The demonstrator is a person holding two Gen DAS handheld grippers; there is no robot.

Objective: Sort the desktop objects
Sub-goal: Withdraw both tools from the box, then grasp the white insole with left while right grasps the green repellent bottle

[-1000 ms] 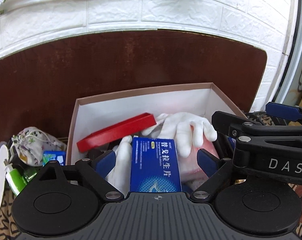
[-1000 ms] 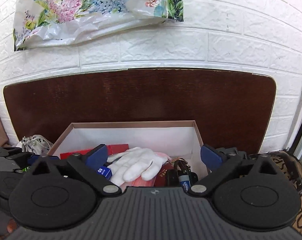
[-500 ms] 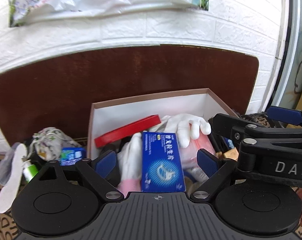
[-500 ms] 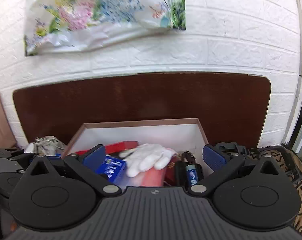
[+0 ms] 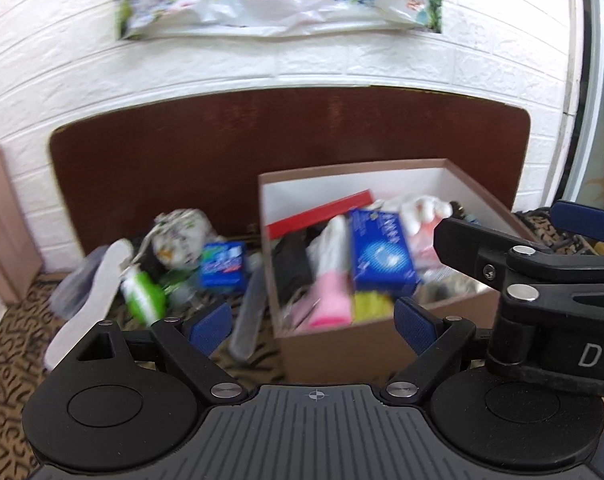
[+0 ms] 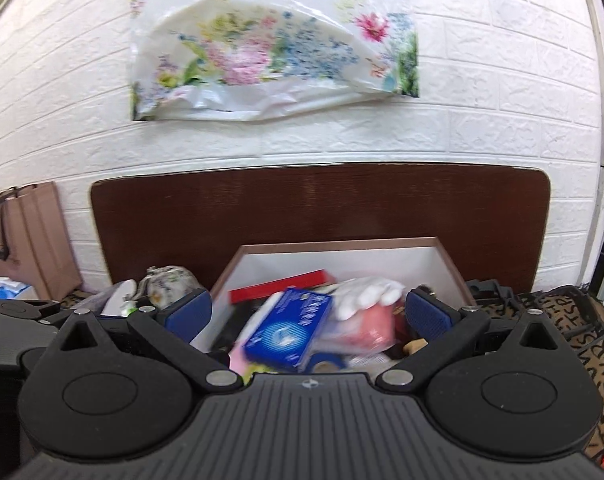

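Above the table, my left tool (image 5: 313,322) and right tool (image 6: 308,316) both gape, holding nothing. Box (image 5: 342,350) just ahead: blue carton (image 5: 382,256) atop white glove (image 6: 366,294) and red lid (image 5: 322,214). Pouch (image 5: 180,234), green bottle (image 5: 144,294), insole (image 5: 88,296) lie left of it.

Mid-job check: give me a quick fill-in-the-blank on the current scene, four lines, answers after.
1. The blue medicine box lies inside the ____ box.
2. The green bottle lies ____ the cardboard box.
3. The left gripper has its jaws ____.
4. The right gripper holds ____.

Answers: cardboard; outside; open; nothing
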